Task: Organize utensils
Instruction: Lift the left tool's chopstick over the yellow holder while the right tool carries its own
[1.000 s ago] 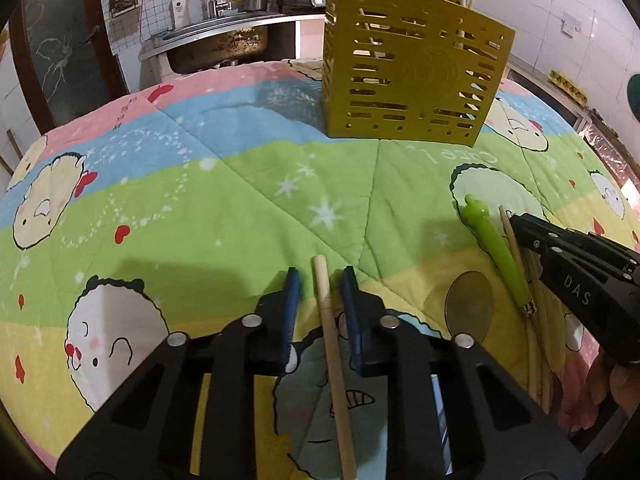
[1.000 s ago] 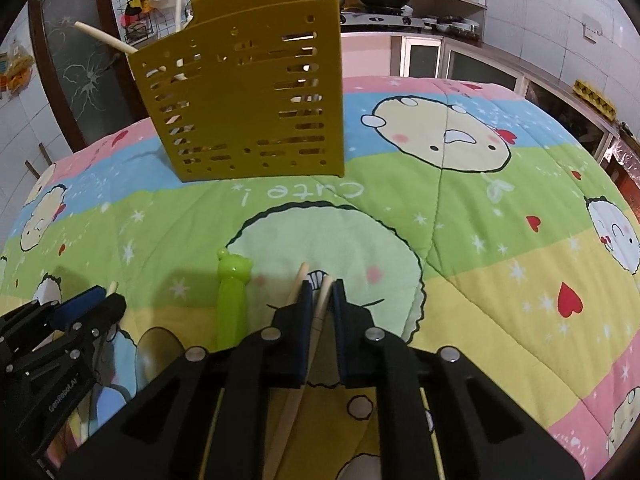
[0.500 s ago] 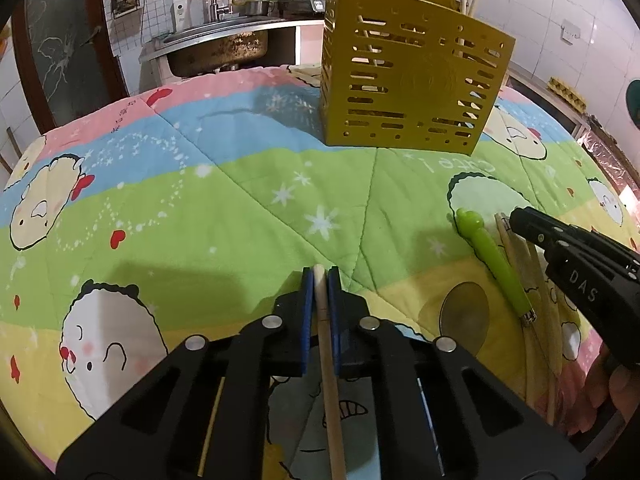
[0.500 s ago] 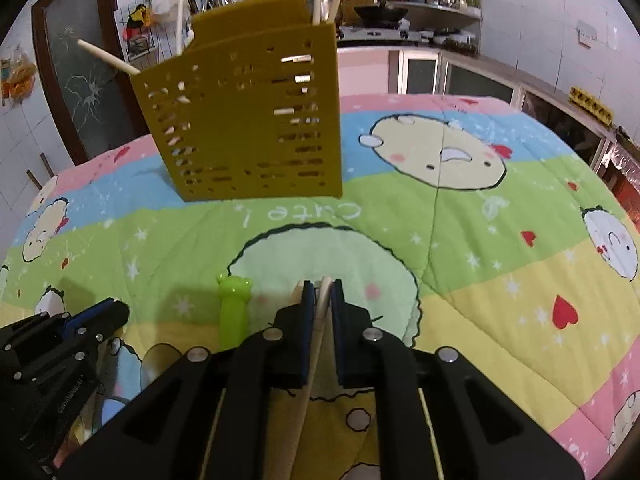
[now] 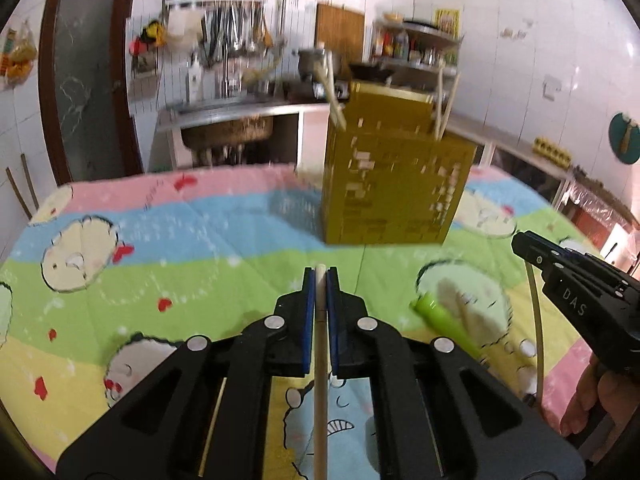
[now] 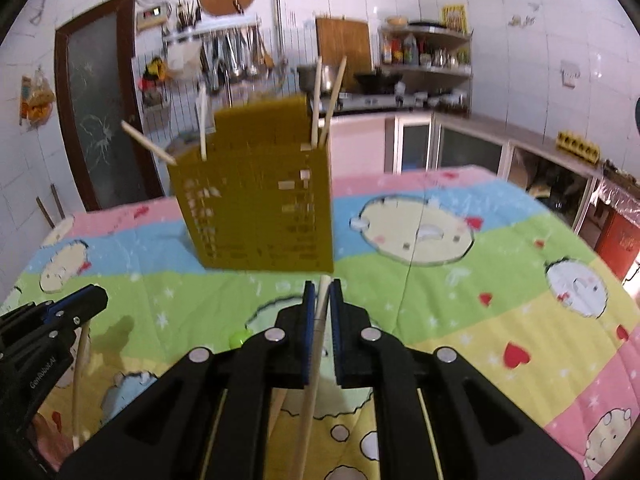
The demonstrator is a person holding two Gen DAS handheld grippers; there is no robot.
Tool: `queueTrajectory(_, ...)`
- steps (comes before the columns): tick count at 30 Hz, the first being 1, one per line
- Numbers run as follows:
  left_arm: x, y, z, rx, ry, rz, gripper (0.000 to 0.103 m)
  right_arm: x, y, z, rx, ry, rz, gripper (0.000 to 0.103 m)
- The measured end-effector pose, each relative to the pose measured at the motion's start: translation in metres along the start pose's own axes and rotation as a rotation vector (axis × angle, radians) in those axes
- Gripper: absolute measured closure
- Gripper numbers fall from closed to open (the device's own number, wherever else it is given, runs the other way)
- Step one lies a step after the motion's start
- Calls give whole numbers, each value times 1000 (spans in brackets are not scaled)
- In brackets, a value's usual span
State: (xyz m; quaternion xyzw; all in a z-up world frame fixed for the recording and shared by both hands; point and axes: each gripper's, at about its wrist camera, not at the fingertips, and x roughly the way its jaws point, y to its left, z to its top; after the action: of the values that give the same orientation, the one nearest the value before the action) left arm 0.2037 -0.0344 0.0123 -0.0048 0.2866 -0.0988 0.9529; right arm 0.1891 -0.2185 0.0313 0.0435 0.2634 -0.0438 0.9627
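Left tongs [image 5: 320, 280] clamp chopstick [image 5: 320, 380]; right tongs [image 6: 322, 292] clamp another; yellow holder [image 5: 392, 184] ahead, green-handled utensil [image 5: 444, 324] between.

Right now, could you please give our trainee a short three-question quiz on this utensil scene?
1. True or false: the left gripper is shut on a chopstick.
2. What does the right gripper hold? A) green-handled utensil B) chopstick C) nothing
3. Which colour is the slotted holder with chopsticks standing in it?

Key: 1 true; 2 B, a chopstick; 3 yellow.
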Motion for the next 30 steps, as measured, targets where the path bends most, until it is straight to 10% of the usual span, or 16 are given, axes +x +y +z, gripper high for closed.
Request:
queueTrajectory(10, -38, 6, 14, -50, -141, -32, 98, -46, -5, 14, -12, -190, -22, 97)
queueTrajectory(30, -82, -10, 32, 30, -344, 26, 99, -72, -17, 41, 45, -264, 60, 97)
